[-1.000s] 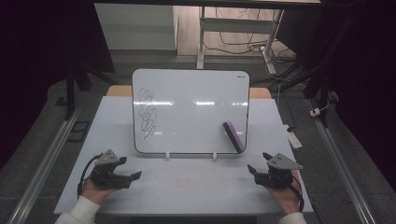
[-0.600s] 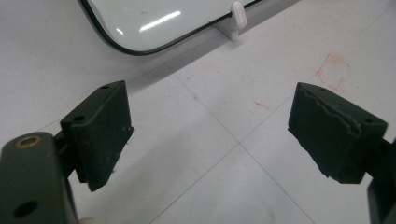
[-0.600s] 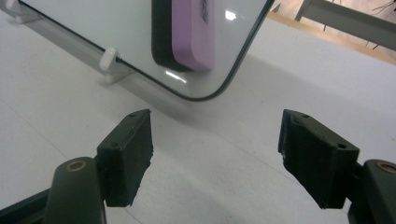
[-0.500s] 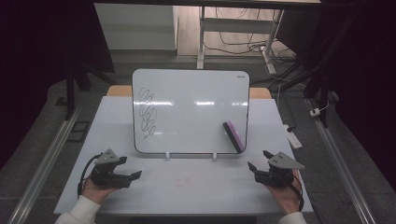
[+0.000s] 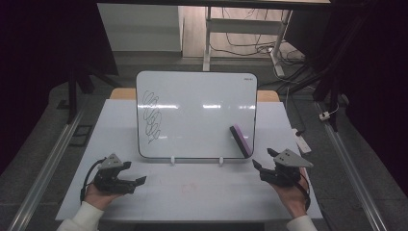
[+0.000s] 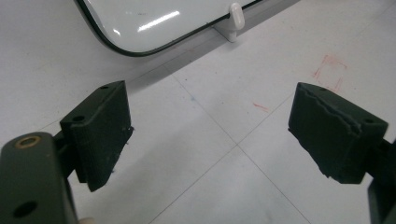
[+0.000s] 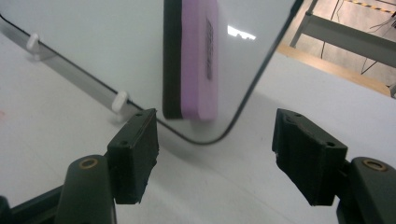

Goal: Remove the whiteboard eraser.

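Note:
A whiteboard (image 5: 197, 110) stands propped on the white table, with a black scribble (image 5: 151, 118) on its left side. A purple eraser (image 5: 240, 140) with a black felt side clings to the board's lower right corner. My right gripper (image 5: 262, 158) hovers just in front of and to the right of it. In the right gripper view the eraser (image 7: 198, 56) lies ahead of the open right gripper (image 7: 215, 149), whose jaws have just been closing with nothing between them. My left gripper (image 5: 136, 172) rests low at the front left, and the left gripper (image 6: 210, 135) is open over bare table.
Two white clips (image 7: 120, 100) hold the board's lower edge. Faint red marks (image 6: 329, 72) show on the table (image 5: 202, 192) between the grippers. A white power strip (image 5: 302, 143) lies off the right edge. Metal rails run along both sides.
My right gripper has risen a little near the eraser. The left gripper, the board and the eraser have not moved.

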